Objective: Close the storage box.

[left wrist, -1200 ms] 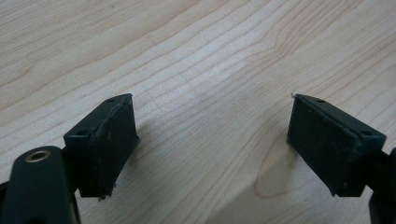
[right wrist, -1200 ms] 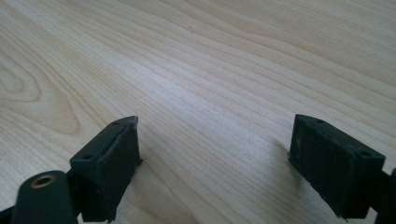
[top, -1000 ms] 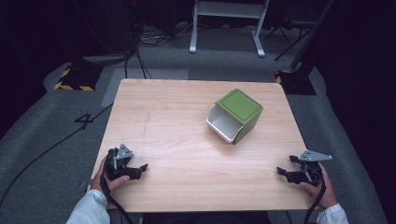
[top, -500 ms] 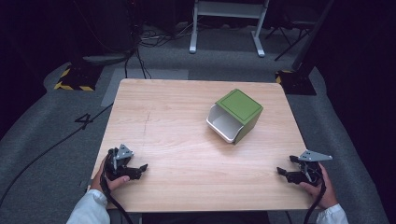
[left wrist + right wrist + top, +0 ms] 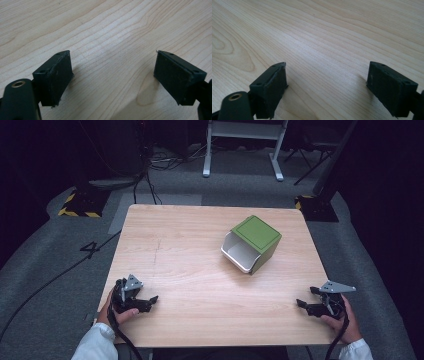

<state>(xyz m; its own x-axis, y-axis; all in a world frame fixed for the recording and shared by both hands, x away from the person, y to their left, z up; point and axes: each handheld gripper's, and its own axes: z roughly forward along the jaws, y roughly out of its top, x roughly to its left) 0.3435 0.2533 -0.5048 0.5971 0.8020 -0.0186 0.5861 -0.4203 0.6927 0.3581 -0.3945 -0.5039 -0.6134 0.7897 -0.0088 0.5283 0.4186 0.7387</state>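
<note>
Near table (image 5: 210,245) front edge, well short of green bin (image 5: 251,243): left gripper (image 5: 148,302), right gripper (image 5: 303,304) both spread, empty. Risk: bin lies tipped, careless reach shoves it off.

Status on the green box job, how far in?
Nothing looks done: the green box lies on its side mid-table, untouched. Nothing in hand: left gripper and right gripper rest open on the near edge, jaws empty. Reaching and handling the box is all left.
</note>
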